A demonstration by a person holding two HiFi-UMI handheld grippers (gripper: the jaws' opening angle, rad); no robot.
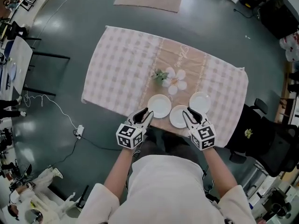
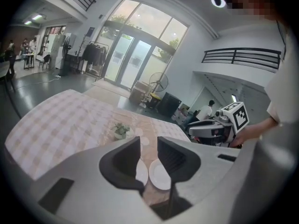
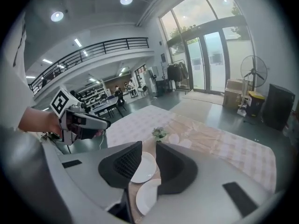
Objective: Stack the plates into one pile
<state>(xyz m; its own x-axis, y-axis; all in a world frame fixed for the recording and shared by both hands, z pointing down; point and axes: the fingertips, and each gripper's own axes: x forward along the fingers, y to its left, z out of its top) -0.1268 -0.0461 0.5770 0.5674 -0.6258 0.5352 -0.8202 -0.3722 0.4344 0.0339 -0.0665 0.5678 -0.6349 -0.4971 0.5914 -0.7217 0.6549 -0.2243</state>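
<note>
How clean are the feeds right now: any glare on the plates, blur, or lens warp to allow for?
Head view: sharp and evenly lit, plates bright but rims readable. Left gripper view: heavy fisheye, dark corners, windows very bright. Right gripper view: same fisheye, ceiling lights glare, jaws hide part of the plates.

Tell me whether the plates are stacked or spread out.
Spread out. The left plate, middle plate and right plate lie side by side on the tablecloth, none on another.
</note>
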